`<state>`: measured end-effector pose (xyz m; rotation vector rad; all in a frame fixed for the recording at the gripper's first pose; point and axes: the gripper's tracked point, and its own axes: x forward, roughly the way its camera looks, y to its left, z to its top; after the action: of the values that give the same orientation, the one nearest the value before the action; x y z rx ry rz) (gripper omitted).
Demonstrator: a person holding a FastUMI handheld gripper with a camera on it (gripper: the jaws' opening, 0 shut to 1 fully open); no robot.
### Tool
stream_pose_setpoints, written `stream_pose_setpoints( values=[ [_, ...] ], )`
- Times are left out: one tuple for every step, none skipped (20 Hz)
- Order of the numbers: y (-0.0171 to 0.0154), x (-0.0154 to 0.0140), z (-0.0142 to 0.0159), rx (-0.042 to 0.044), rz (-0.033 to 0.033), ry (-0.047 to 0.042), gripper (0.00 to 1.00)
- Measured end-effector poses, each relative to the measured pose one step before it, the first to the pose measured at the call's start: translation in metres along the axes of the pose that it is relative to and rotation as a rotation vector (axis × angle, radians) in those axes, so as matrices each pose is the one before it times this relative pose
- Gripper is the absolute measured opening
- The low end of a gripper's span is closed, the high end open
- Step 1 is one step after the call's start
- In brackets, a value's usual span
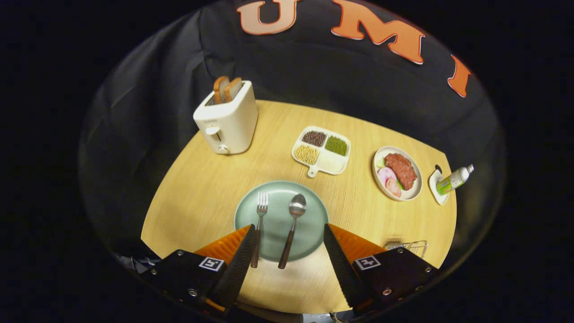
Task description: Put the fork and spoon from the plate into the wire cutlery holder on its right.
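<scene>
Gripper [289, 233] being held wide open above near edge of plate [314, 224], nothing gripped. Fork [259, 224] and spoon [291, 229] lying on plate, handles toward gripper. Wire cutlery holder [410, 246] sitting right of plate. Advised: one handle being centred between fingers before closing.

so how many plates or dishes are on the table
4: green plate with fork and spoon, between the open gripper fingers; divided dish beyond it; food plate right of that; small dish under the bottle.
</scene>
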<state>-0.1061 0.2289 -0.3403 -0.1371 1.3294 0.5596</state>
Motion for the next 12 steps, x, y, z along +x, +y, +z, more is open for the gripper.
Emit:
stream_pose_setpoints(
  values=[
    [0.00171, 0.01318, -0.00861, -0.00416, 0.00963, 0.04681, 0.88],
    [-0.0003, 0.01165, -0.00516, 0.00302, -0.00104, 0.04324, 0.84],
    [0.001, 0.01227, -0.00398, 0.00116, 0.00318, 0.03533, 0.83],
    [-0.00132, 0.01134, -0.0036, 0.00455, -0.01058, 0.03655, 0.79],
    [-0.00007, 0.00998, -0.00232, 0.00283, -0.00241, 0.02558, 0.77],
    [-0.00259, 0.00927, 0.00076, 0.00604, -0.01136, 0.02532, 0.73],
    [-0.00017, 0.00922, -0.00103, 0.00734, -0.0014, 0.01957, 0.72],
    [-0.00072, 0.00692, -0.00051, 0.01284, -0.00267, 0.01883, 0.68],
    [-0.00036, 0.00471, -0.00237, 0.01066, 0.0027, 0.01714, 0.66],
    [-0.00001, 0.00617, -0.00074, 0.00581, -0.00052, 0.01598, 0.61],
    [0.00056, 0.00684, -0.00368, 0.00988, -0.00294, 0.02059, 0.59],
    [-0.00029, 0.00664, -0.00104, 0.01238, 0.00029, 0.01696, 0.52]
  ],
)
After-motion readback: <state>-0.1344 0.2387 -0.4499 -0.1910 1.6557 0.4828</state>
